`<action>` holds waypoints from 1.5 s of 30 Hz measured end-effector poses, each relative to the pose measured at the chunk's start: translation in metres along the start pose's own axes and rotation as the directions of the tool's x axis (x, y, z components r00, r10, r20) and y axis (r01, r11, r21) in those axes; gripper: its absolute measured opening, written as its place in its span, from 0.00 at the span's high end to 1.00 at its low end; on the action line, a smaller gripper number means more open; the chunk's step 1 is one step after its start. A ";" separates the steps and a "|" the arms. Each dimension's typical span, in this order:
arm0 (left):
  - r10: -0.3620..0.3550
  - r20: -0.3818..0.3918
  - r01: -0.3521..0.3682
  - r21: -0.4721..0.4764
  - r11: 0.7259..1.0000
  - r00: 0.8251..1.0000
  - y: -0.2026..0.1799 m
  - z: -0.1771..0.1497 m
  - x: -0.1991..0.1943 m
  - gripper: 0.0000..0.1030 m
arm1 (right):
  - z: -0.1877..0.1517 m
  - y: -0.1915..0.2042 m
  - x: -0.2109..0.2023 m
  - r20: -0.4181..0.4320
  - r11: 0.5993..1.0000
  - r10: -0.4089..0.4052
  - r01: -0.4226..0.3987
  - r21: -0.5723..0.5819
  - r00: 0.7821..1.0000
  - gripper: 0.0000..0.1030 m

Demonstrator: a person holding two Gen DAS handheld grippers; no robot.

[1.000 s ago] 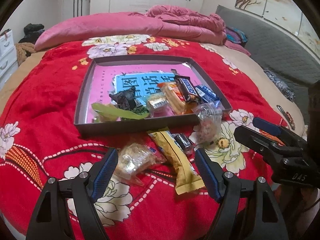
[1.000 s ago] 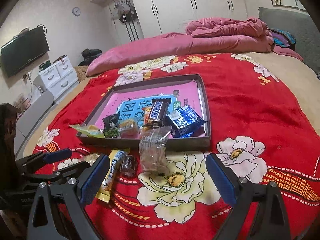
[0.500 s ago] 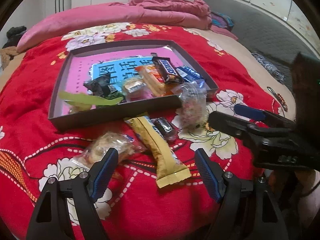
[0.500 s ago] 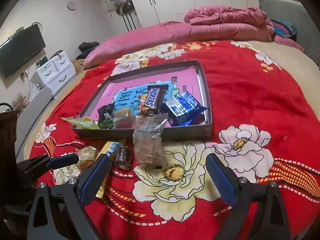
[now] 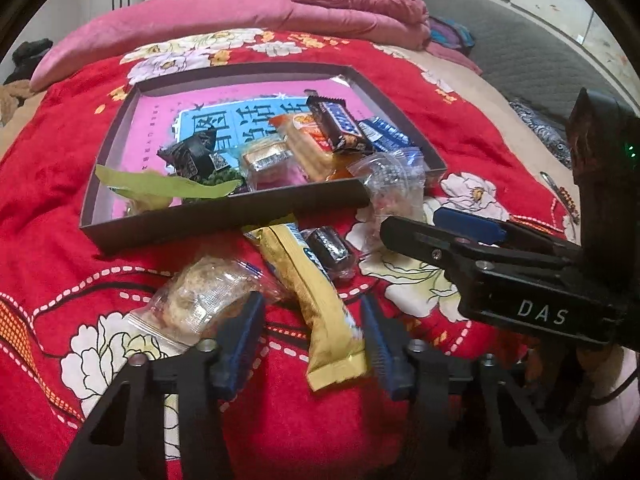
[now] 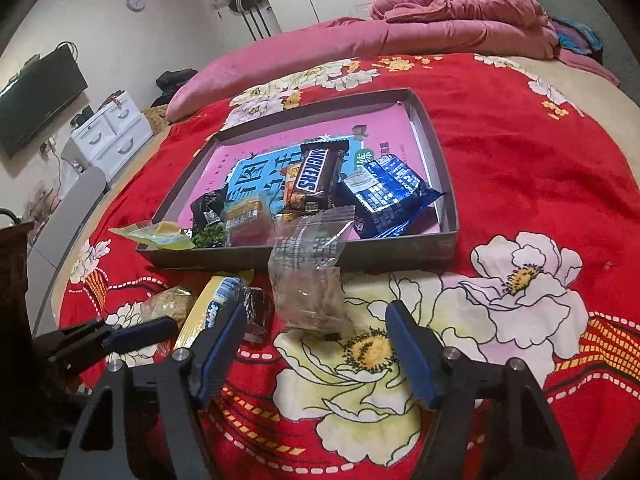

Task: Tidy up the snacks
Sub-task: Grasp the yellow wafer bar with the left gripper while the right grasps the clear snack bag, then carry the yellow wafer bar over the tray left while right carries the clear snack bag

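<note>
Snacks still loose on the bed lie just near of the tray (image 5: 224, 216): the left hand-held gripper (image 5: 312, 332), jaws just closing, straddles the yellow bar (image 5: 316, 300) without visibly pinching it, so centre it before clamping. The right hand-held gripper (image 6: 316, 340), also closing, stands unclenched near the clear bag (image 6: 308, 280), whose contents are unreadable

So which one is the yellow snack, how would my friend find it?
Start at the flat dark box on the red flowery blanket. Just outside its near wall lie four loose snacks. The yellow snack is the long thin wrapper there, between a clear bag with a crumbly cake and a small dark candy, the only yellow one.
</note>
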State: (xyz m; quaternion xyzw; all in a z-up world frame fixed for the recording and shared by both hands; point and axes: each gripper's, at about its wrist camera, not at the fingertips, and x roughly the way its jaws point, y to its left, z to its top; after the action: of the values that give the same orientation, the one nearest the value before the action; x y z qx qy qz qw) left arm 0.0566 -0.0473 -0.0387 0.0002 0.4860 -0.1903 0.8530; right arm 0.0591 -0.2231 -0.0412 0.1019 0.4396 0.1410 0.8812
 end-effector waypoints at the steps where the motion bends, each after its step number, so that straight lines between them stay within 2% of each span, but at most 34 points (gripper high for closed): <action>1: 0.000 -0.006 0.000 -0.002 1.000 1.000 0.000 0.000 0.002 0.60 | 0.001 0.000 0.001 -0.002 1.000 0.002 -0.002 0.003 1.000 0.32; 5: 0.007 -0.019 -0.007 -0.012 1.000 1.000 0.001 0.001 0.007 0.60 | 0.002 0.000 0.006 -0.008 1.000 0.008 -0.008 0.001 1.000 0.37; 7: 0.008 -0.019 -0.008 -0.020 1.000 1.000 0.003 0.002 0.008 0.61 | 0.003 0.003 0.009 -0.011 1.000 0.010 -0.010 -0.010 1.000 0.46; 10: 0.012 -0.021 -0.013 -0.034 0.999 1.000 0.005 0.003 0.011 0.60 | 0.005 0.006 0.014 -0.018 0.999 -0.013 0.013 -0.038 1.000 0.53; 16: 0.004 -0.008 -0.005 -0.075 0.997 1.000 0.012 0.007 0.010 0.61 | 0.007 0.007 0.023 -0.028 0.999 -0.012 0.011 -0.048 1.000 0.56; 19: 0.016 -0.021 -0.018 -0.094 0.995 1.000 0.017 0.007 0.014 0.69 | 0.008 0.005 0.019 -0.017 0.999 0.002 -0.002 -0.039 1.000 0.60; 24: 0.016 -0.039 -0.021 -0.110 0.994 0.999 0.019 0.009 0.021 0.72 | 0.009 0.003 0.017 -0.011 0.999 0.014 -0.014 -0.031 1.000 0.60; 28: 0.020 -0.047 -0.025 -0.107 0.994 0.999 0.018 0.012 0.026 0.80 | 0.010 0.003 0.014 0.003 0.999 0.038 -0.038 -0.025 0.999 0.62; 32: 0.012 -0.048 -0.017 -0.106 0.994 0.999 0.019 0.013 0.027 0.83 | 0.011 0.003 0.011 0.012 0.998 0.052 -0.052 -0.023 0.999 0.62; 45: -0.064 0.083 0.073 -0.110 0.991 0.994 0.023 0.017 -0.008 0.83 | 0.013 0.002 -0.007 0.080 0.996 0.085 -0.084 -0.016 0.993 0.62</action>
State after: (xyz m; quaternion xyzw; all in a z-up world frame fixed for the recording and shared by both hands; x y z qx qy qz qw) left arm 0.0741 -0.0259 -0.0273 -0.0723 0.4614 -0.1917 0.8632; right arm 0.0652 -0.2247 -0.0274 0.1203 0.3980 0.1768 0.8921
